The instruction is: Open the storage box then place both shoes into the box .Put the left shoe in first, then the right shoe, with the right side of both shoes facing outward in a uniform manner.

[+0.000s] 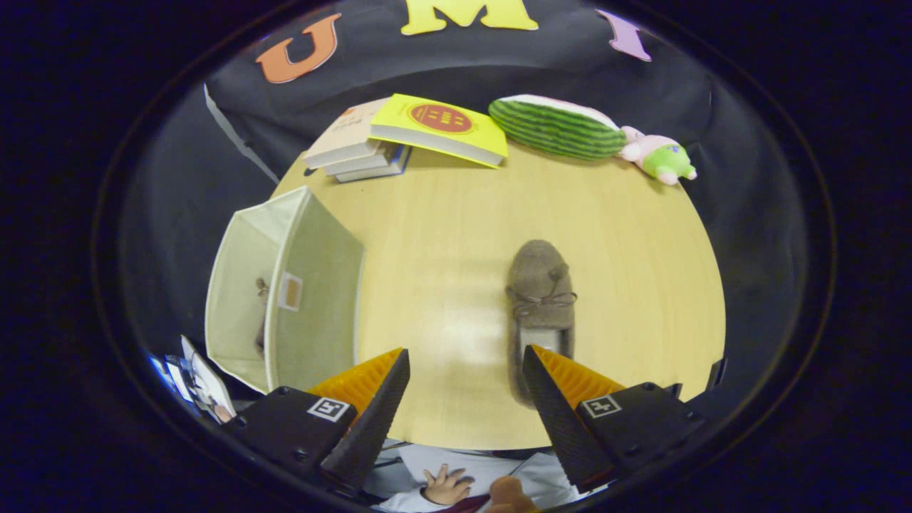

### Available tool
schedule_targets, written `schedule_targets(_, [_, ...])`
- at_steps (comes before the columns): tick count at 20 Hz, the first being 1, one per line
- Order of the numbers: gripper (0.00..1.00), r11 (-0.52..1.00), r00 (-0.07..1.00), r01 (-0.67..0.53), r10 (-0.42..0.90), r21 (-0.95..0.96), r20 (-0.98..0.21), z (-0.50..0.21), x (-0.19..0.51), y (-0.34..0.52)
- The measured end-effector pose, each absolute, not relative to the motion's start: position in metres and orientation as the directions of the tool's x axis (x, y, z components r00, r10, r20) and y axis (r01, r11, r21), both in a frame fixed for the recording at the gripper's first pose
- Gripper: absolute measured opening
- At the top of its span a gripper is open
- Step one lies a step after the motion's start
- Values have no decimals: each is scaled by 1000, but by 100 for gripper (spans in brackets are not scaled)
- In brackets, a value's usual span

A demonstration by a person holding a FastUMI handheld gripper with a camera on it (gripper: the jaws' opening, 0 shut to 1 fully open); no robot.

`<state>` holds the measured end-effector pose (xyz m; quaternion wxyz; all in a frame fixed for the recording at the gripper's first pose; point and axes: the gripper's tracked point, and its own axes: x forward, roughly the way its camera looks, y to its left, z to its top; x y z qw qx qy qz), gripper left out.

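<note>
Hovering over the bench (442, 285), my fingers (467, 385) stood wide and held nothing. One brown shoe (540, 299) lay just ahead at one o'clock, long axis pointing away from me, heel beside my right finger. At ten o'clock stood the open storage box (313, 285).

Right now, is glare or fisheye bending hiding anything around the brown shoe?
Gripper view: a soft white glare patch lies on the light wooden table, left of the brown fuzzy moccasin shoe, which stays sharp. Fisheye curves the table's edge and bows the open cream fabric storage box. The gripper is open, the shoe's heel by one finger.
</note>
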<state>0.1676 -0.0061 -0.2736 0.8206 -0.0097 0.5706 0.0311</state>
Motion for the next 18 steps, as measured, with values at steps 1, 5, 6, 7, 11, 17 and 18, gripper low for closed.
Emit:
schedule_targets(1, [100,999,341,-44,24,9,-940,-279,171,-19])
schedule_targets(5, [100,999,285,21,-49,-45,-957,-310,170,-70])
schedule_targets(6, [100,998,265,26,-62,-57,-962,-320,169,-79])
schedule_targets(7, [100,998,247,32,-60,-54,-967,-328,169,-84])
schedule_targets(11, [88,995,200,99,-31,-12,-979,-359,177,-96])
schedule_targets(17, [9,994,183,94,-77,-61,-980,-377,184,-105])
schedule_targets(18, [7,994,189,77,-85,-71,-978,-377,184,-103])
